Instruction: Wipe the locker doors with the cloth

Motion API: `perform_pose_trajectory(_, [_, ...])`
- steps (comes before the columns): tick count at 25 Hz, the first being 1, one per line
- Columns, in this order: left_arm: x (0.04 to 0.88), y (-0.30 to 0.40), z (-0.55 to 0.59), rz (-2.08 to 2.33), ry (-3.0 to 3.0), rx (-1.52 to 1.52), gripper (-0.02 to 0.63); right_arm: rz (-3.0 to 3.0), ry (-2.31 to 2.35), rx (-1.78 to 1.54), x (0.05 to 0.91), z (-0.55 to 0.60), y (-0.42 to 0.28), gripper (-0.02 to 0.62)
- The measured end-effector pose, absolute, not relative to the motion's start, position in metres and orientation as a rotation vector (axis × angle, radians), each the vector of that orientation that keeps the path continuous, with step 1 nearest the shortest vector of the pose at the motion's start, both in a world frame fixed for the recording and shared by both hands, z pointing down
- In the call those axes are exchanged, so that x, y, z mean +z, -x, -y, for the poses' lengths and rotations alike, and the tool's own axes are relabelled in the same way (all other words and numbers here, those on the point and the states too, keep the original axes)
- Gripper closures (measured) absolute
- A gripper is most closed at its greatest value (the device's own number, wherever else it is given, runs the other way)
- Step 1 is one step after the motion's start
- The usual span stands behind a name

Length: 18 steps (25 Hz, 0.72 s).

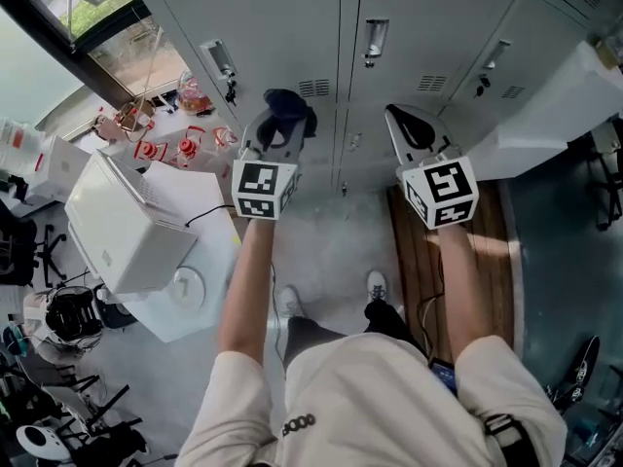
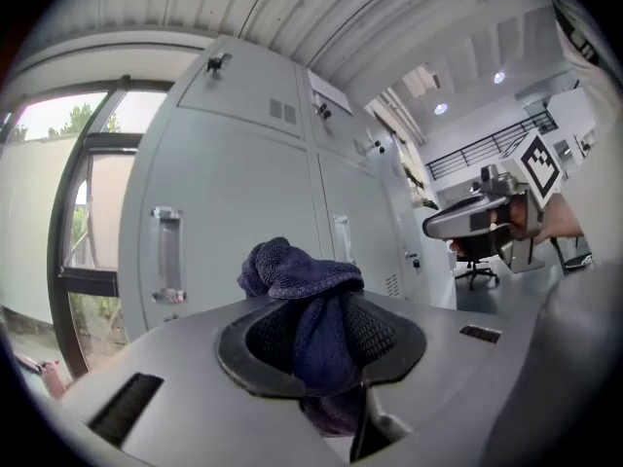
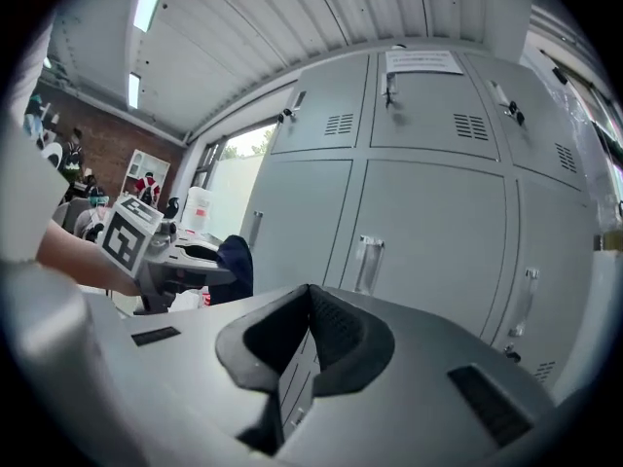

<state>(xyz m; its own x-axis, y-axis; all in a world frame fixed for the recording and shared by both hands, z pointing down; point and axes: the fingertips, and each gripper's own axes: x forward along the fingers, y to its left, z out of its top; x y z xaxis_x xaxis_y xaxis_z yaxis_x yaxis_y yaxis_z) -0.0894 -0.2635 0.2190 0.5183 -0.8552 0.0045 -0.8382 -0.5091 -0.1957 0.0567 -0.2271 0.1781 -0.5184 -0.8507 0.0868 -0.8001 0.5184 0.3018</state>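
A row of grey locker doors [image 1: 282,27] stands in front of me, each with a recessed handle [image 1: 375,42]. My left gripper [image 1: 280,132] is shut on a bunched dark blue cloth [image 1: 290,108], held up before the left door and short of it. In the left gripper view the cloth [image 2: 300,278] bulges out above the closed pads of the left gripper [image 2: 326,346], with the doors [image 2: 224,193] behind. My right gripper [image 1: 409,125] is shut and holds nothing. In its own view the right gripper [image 3: 307,334] faces the middle doors [image 3: 428,222], with the cloth [image 3: 236,266] at left.
A white box [image 1: 127,227] sits on a white table [image 1: 190,305] at my left, with red items [image 1: 165,149] behind it under a window [image 1: 97,27]. A wooden board [image 1: 487,251] lies on the floor at right. A white bulky object [image 1: 555,115] leans against the right lockers.
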Motion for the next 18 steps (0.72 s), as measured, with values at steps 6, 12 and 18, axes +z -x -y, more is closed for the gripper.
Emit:
perform_pose_trajectory(6, [0.163,0.133,0.216,-1.452,2.393,-0.22,0.492,2.557,-1.362,-0.394,0.143,0.211,-0.027,0.588])
perform_pose_trajectory(12, [0.134,0.148,0.186,-1.445,2.385,-0.192,0.491,2.63,-1.327,-0.434,0.116,0.192,-0.005,0.588])
perform_pose_trajectory(18, [0.12,0.157,0.167,-1.439,2.363,-0.155,0.491,2.63,-1.301,-0.492,0.108,0.188,0.008,0.588])
